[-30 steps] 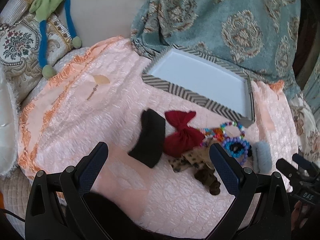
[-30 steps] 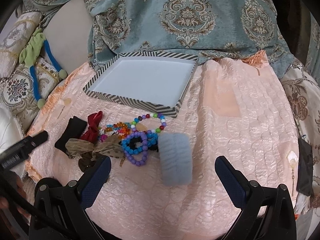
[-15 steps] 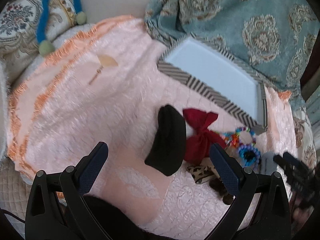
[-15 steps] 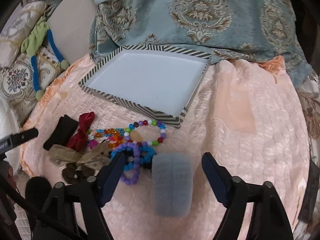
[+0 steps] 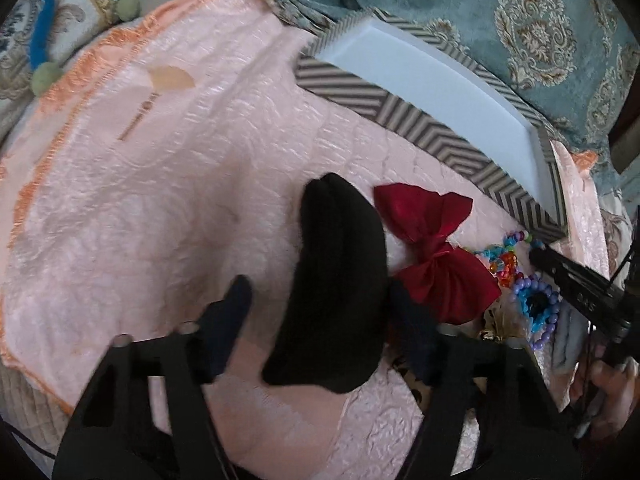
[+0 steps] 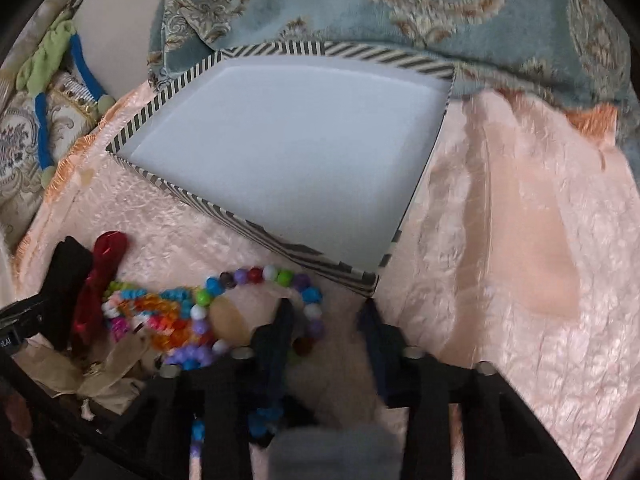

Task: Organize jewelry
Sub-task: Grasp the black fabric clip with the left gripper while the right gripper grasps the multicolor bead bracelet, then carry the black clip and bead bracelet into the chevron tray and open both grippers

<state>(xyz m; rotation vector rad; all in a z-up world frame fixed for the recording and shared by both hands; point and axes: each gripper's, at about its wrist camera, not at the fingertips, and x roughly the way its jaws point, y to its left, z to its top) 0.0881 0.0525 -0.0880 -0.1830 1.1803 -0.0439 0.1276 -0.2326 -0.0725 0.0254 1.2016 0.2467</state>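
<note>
A black velvet piece (image 5: pixel 340 280) lies on the peach cloth between the fingers of my left gripper (image 5: pixel 320 300), whose jaws are partly closed around it without clear contact. A red bow (image 5: pixel 436 256) lies just right of it. My right gripper (image 6: pixel 326 320) has its jaws narrowed over a grey ribbed piece (image 6: pixel 336 444) at the bottom edge; whether it grips is unclear. Coloured bead bracelets (image 6: pixel 224 304) lie left of it. The striped box (image 6: pixel 256 236) with a white inside stands behind, empty.
A teal patterned cushion (image 6: pixel 400 4) stands behind the box. A beige bow (image 6: pixel 100 376) lies near the beads. A green and blue cord toy (image 6: pixel 48 64) hangs at the far left. The peach cloth (image 6: pixel 540 280) stretches to the right.
Both grippers moved forward and down toward the pile and their jaws narrowed. The left now straddles the black piece; the right now sits over the grey piece.
</note>
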